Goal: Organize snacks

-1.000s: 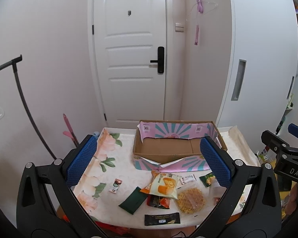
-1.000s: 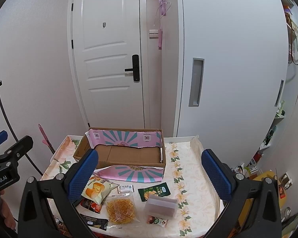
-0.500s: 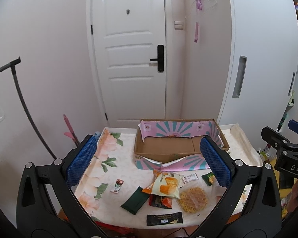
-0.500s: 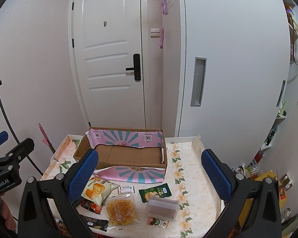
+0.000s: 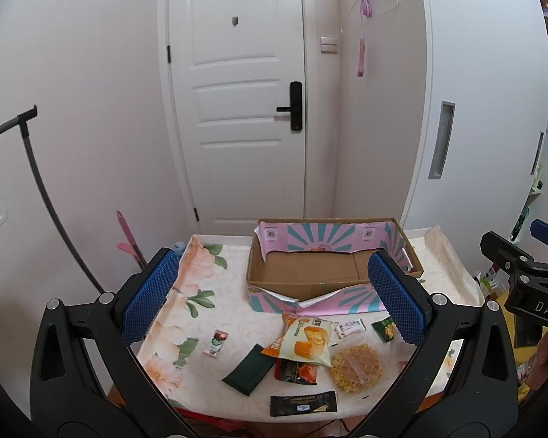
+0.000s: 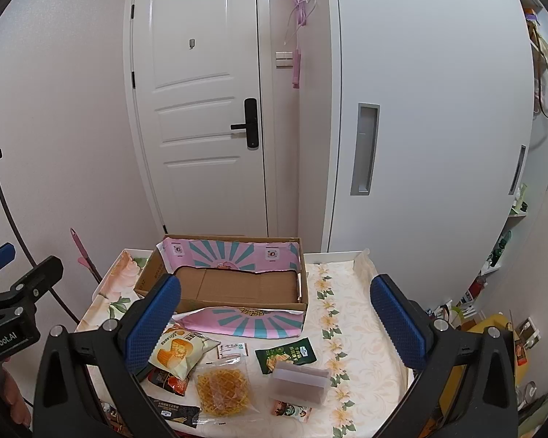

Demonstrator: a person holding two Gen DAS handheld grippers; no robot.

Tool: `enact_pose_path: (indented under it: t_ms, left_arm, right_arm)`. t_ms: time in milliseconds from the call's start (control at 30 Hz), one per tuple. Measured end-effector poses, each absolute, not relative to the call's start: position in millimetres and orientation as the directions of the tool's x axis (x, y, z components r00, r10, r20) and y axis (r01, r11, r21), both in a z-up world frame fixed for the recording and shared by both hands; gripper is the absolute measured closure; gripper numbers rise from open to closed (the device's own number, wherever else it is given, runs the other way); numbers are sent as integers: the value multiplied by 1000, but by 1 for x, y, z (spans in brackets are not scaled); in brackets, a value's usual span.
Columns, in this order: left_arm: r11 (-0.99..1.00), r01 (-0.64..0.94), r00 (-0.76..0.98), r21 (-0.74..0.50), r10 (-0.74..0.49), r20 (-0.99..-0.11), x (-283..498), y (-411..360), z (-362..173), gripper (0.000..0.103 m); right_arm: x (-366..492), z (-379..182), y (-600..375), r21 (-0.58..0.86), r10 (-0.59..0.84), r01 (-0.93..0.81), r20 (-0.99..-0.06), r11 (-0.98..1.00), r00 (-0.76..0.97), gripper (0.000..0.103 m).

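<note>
The snacks, among them a yellow bag [image 5: 305,341], a waffle [image 6: 223,390] and a green packet [image 6: 285,354], lie along the table's [image 6: 350,328] front edge, just before the cardboard box [image 5: 310,273]. Left gripper [image 5: 274,297] and right gripper [image 6: 274,310] hover above, jaws wide, empty.

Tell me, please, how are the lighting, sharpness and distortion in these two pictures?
Left wrist view: even daylight, sharp; fisheye bends the white panelled door, corners black. Right wrist view: equally bright; the open cardboard box with pink lining is sharp, the white sliding cabinet door bulges.
</note>
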State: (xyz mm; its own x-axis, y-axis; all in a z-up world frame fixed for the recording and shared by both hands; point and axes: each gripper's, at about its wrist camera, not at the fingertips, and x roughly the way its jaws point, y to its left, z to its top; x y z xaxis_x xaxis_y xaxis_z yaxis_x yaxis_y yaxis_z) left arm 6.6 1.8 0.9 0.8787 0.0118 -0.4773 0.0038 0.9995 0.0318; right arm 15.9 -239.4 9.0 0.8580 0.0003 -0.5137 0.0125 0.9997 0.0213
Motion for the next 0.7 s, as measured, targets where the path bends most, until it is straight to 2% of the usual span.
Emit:
enact_pose_path:
  t_ms: [700]
  left_arm:
    - [999, -1, 877, 32, 16, -479, 8, 5, -3, 0]
  right_arm:
    - [17, 8, -237, 24, 7, 6, -517, 1000, 856, 0]
